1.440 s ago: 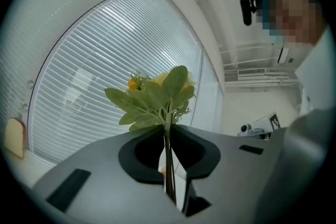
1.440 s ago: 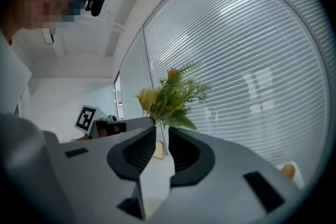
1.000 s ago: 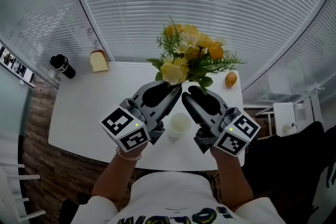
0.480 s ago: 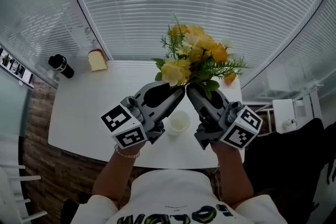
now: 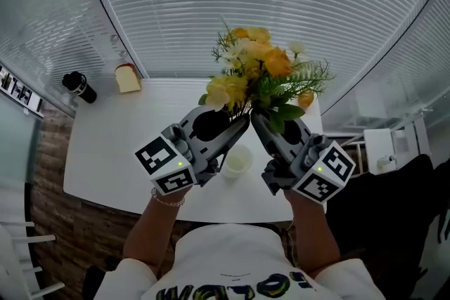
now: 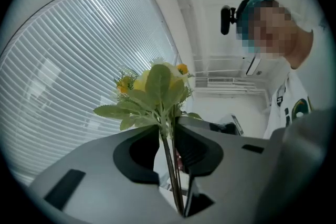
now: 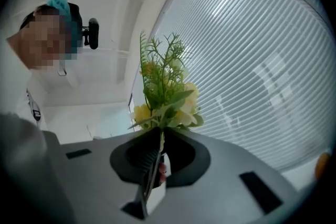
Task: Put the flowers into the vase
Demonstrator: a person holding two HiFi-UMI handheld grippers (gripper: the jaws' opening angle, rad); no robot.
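Note:
A bouquet [image 5: 256,74] of yellow and orange flowers with green leaves is held up over the white table [image 5: 119,144]. My left gripper [image 5: 242,120] and right gripper [image 5: 257,119] meet tip to tip at its stems. In the left gripper view the stems [image 6: 169,160] run between the jaws of the left gripper [image 6: 168,126], which touch them while opening. In the right gripper view the right gripper [image 7: 159,134] is closing, and its jaws pinch the stems [image 7: 153,165]. A white vase [image 5: 238,162] stands on the table below, between the two grippers.
On the table's far left stand a black bottle [image 5: 77,86] and a slice of bread [image 5: 127,78]. An orange fruit [image 5: 305,99] shows behind the leaves at the far right. Window blinds surround the table. White furniture [image 5: 383,151] stands off the right edge.
The right gripper has closed in on the stems next to the left gripper's tips. The bouquet has risen a little and tilted. The left gripper has stayed put.

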